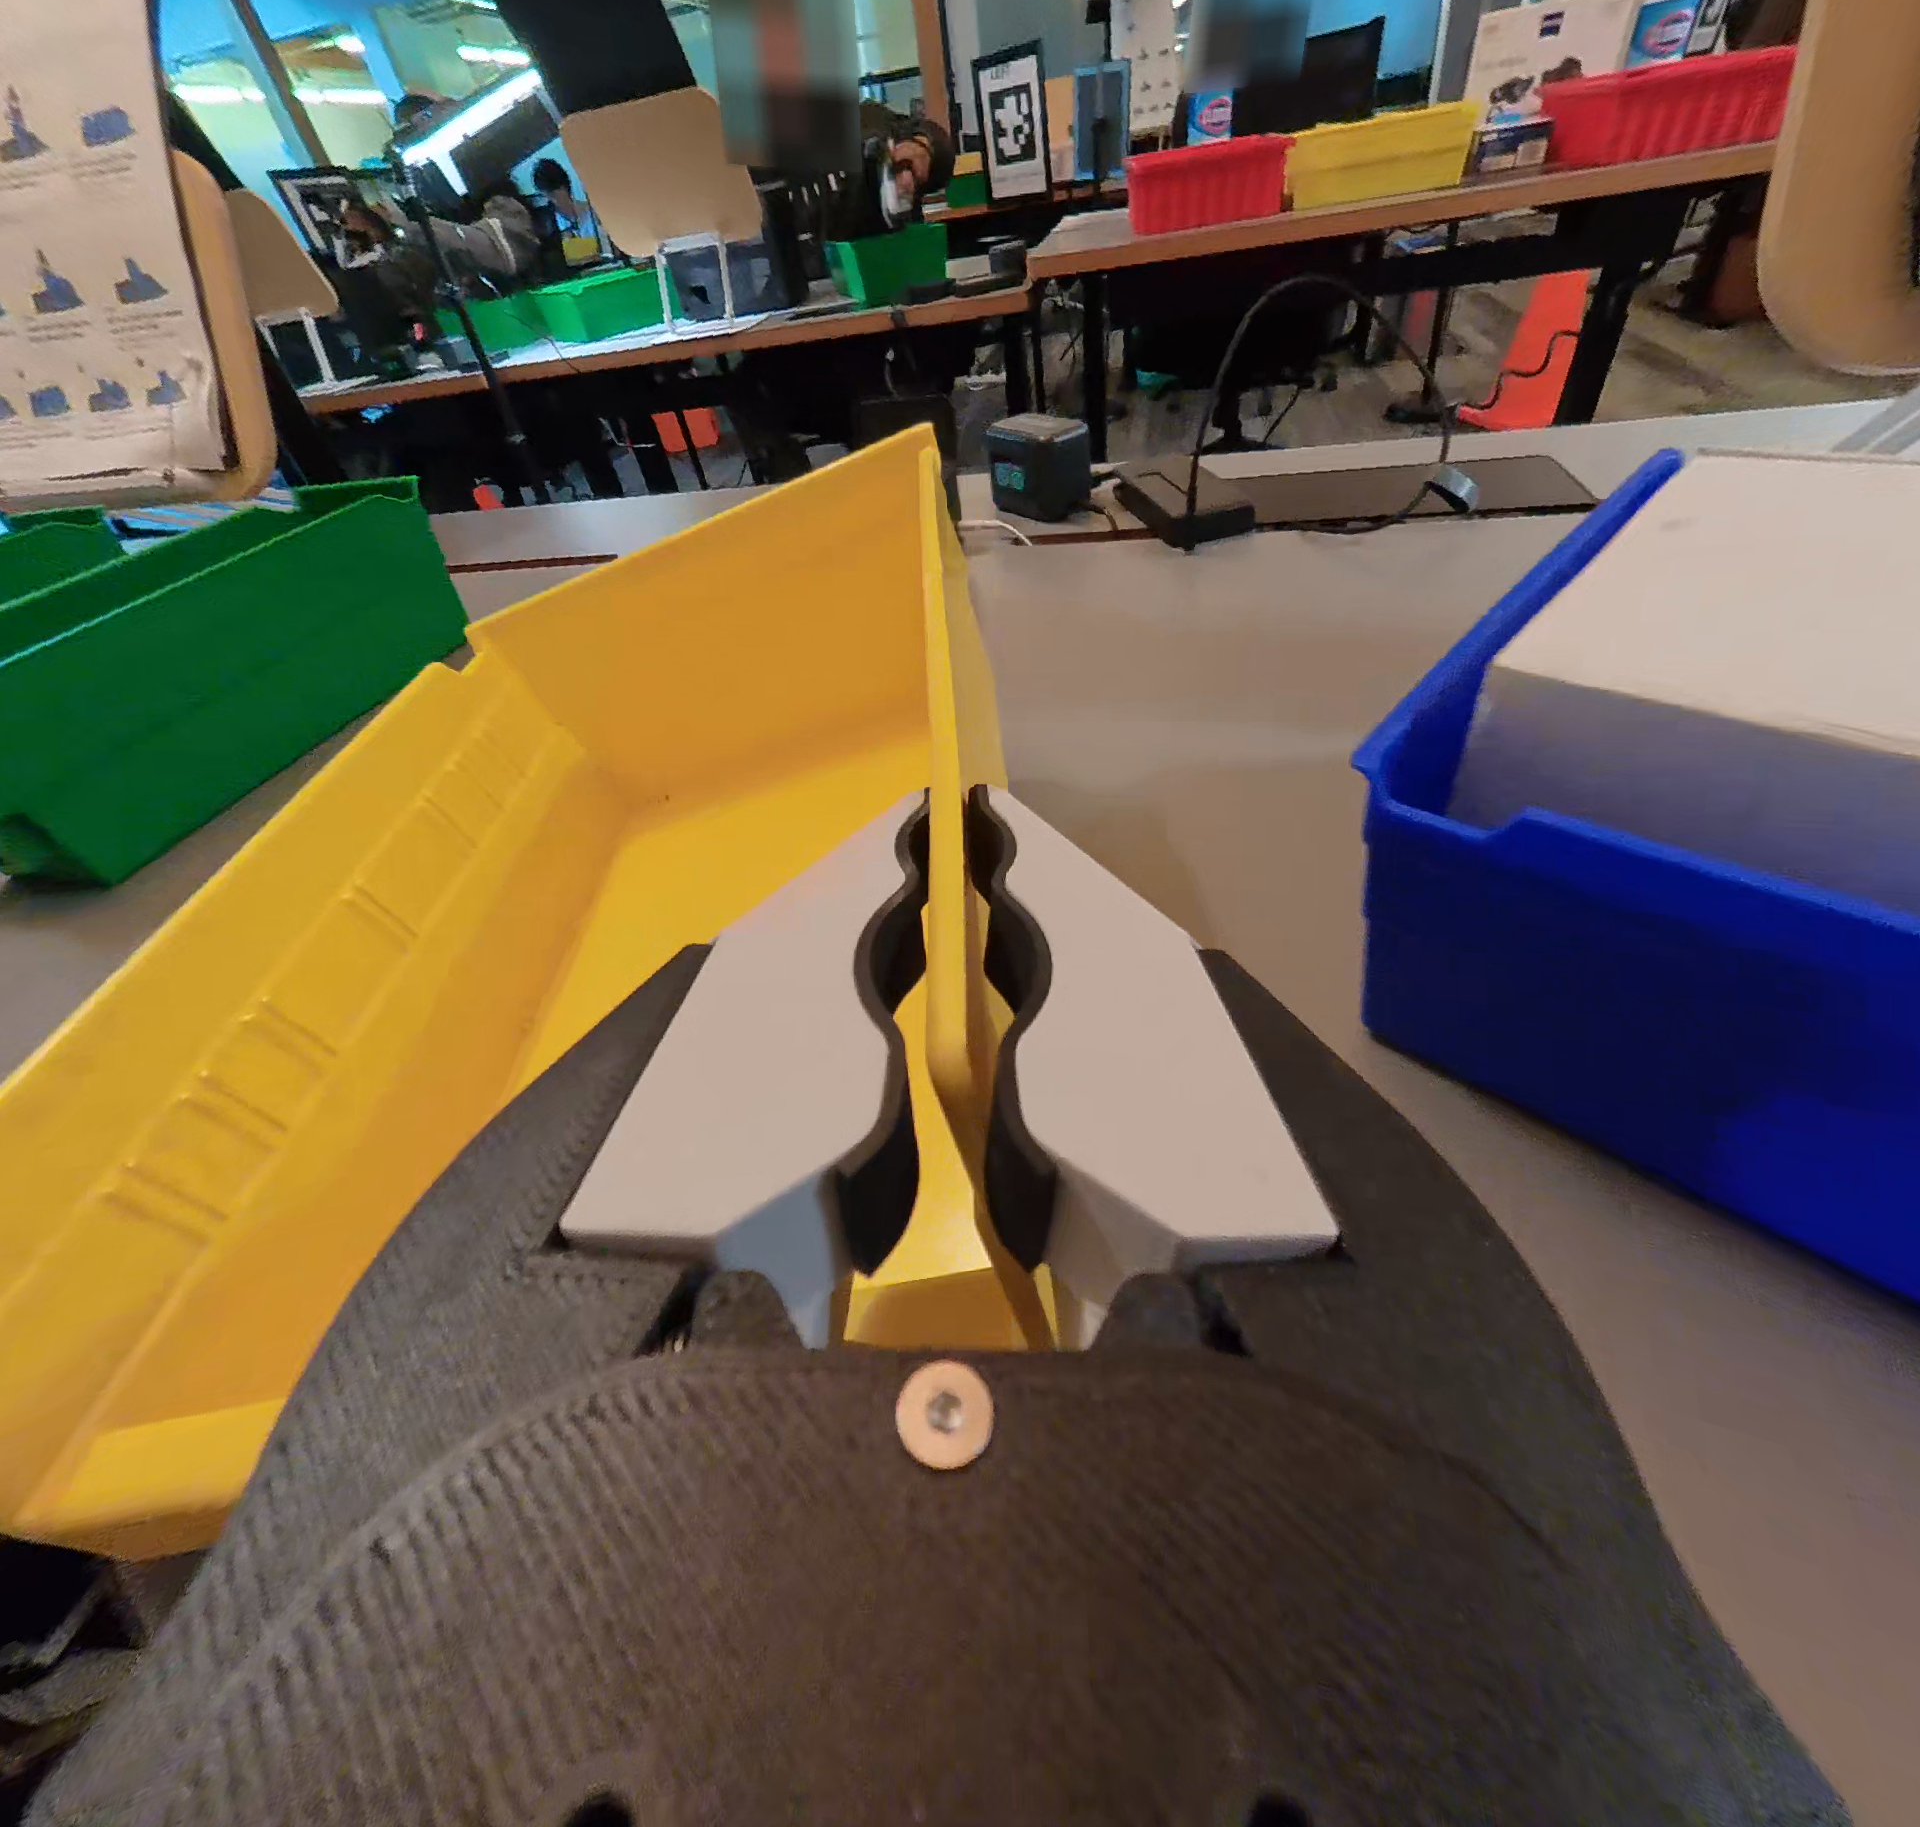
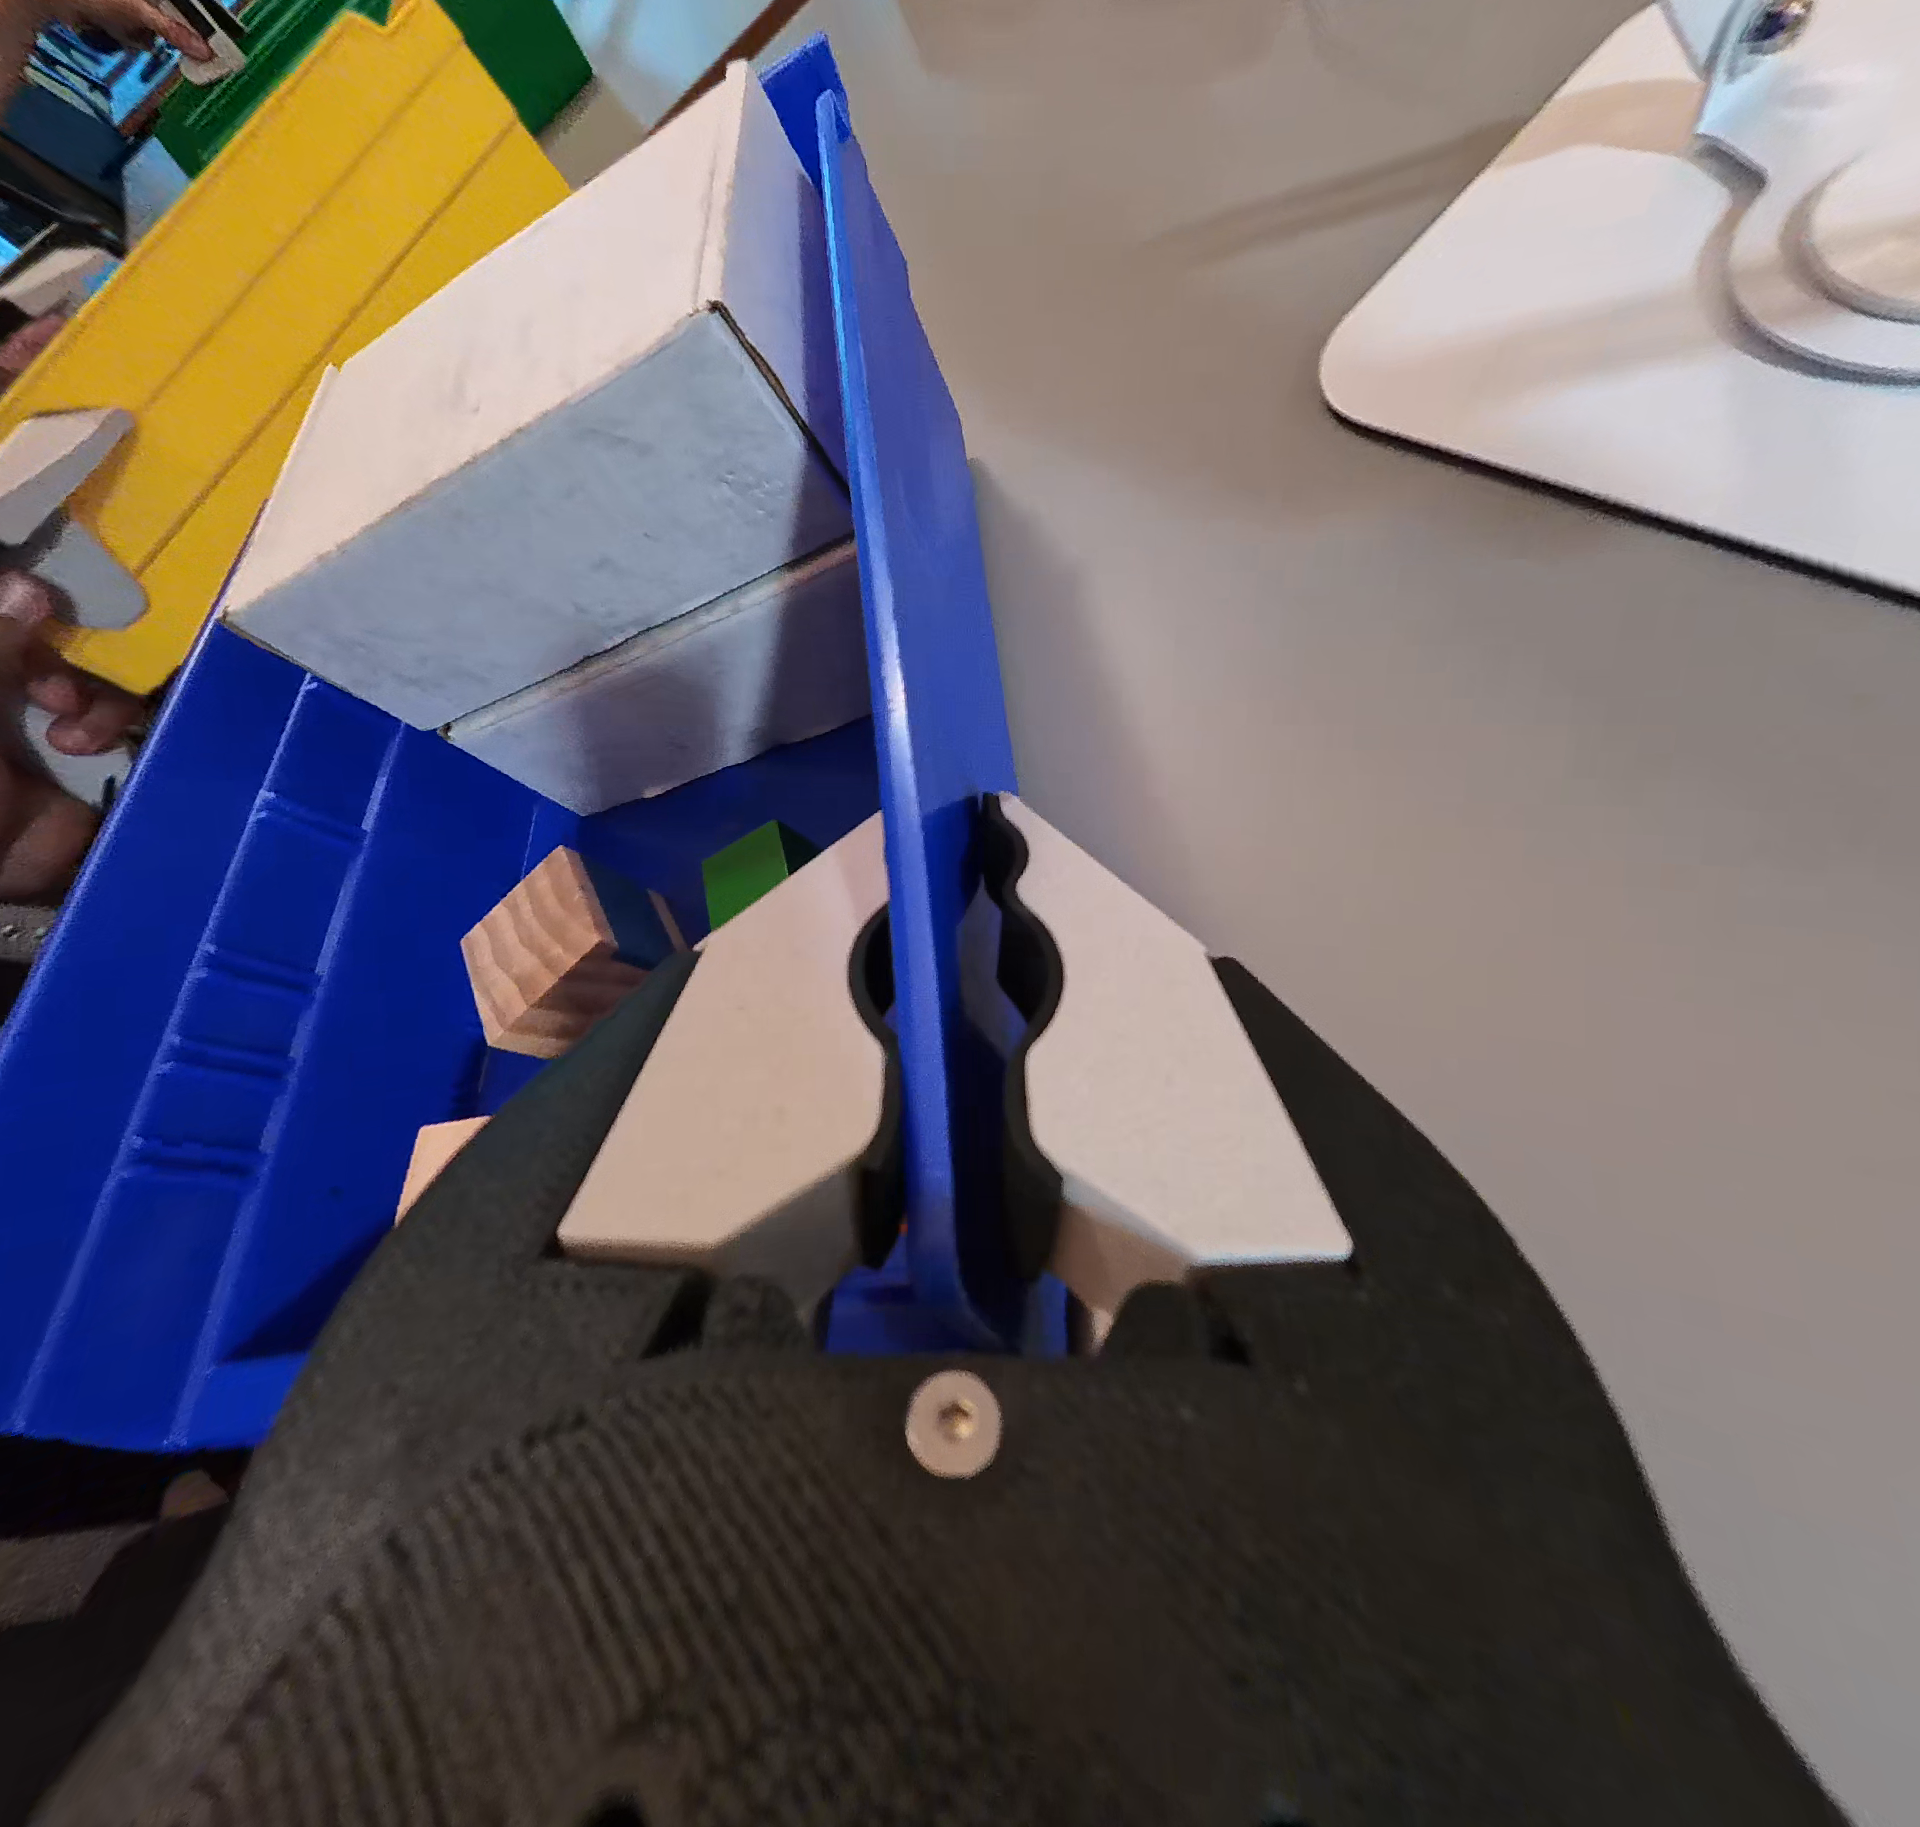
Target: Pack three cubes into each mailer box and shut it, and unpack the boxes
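My left gripper (image 1: 948, 801) is shut on the right side wall of an empty yellow bin (image 1: 665, 697), one finger inside and one outside. My right gripper (image 2: 951, 821) is shut on the right side wall of a blue bin (image 2: 914, 489). The blue bin holds a closed white mailer box (image 2: 540, 447) tilted against the wall, and below it loose cubes: a wooden one (image 2: 545, 967) and a green one (image 2: 740, 878). The blue bin with the white box also shows at the right of the left wrist view (image 1: 1621, 1029). The yellow bin also shows at the left of the right wrist view (image 2: 270, 250).
A green bin (image 1: 208, 665) stands left of the yellow one. A white monitor base (image 2: 1621, 323) lies on the grey table at the far right. A person's hand (image 2: 52, 717) and the left gripper's finger (image 2: 62, 510) show at the left edge. Cables and a dark device (image 1: 1039, 468) lie at the table's back.
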`<state>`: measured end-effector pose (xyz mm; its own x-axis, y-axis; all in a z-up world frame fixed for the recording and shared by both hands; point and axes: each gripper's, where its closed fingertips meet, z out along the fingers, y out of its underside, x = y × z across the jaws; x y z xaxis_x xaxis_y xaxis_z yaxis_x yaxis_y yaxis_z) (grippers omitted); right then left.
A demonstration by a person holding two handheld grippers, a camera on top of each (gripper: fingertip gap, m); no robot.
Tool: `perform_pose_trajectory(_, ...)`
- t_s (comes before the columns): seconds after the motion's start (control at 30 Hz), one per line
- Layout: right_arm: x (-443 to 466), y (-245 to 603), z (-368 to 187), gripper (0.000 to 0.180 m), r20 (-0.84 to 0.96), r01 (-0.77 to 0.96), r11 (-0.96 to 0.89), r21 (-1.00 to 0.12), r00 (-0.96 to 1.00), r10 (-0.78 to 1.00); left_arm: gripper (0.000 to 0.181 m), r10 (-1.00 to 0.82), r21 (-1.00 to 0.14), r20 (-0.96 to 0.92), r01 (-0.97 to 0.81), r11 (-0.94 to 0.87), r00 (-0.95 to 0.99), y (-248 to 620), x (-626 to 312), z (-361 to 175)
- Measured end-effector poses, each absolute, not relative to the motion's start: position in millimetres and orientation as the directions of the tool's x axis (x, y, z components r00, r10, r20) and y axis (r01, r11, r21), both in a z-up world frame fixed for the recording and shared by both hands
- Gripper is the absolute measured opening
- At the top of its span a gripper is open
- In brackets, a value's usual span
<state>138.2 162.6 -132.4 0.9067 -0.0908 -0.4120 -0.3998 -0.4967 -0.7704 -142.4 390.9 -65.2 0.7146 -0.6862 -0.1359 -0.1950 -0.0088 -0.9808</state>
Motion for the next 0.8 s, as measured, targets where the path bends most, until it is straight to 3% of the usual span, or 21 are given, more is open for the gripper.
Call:
perform_pose_trajectory(0.3,121.9,275.5,-141.6,0.010,-0.447,-0.470,-0.414,-0.780,0.880,-0.159,0.000,-0.632,-0.987,-0.149,-0.158,0.042,0.760,402.0,-183.8,-24.4)
perform_pose_trajectory(0.43,95.3,316.9,-127.3,0.014,-0.485,-0.520,-0.262,-0.813,0.854,-0.189,0.000,-0.584,-0.977,-0.214,-0.172,0.128,0.783,398.7,-197.3,3.3)
perform_pose_trajectory(0.6,29.4,355.7,-118.9,0.032,-0.554,-0.590,-0.156,-0.792,0.802,-0.222,0.000,-0.568,-0.964,-0.256,-0.167,0.205,0.782,386.2,-199.1,30.3)
perform_pose_trajectory(0.8,-61.6,386.4,-109.3,0.058,-0.571,-0.557,-0.274,-0.784,0.820,-0.035,0.000,-0.619,-0.964,-0.252,-0.135,0.229,0.744,364.0,-187.7,44.8)
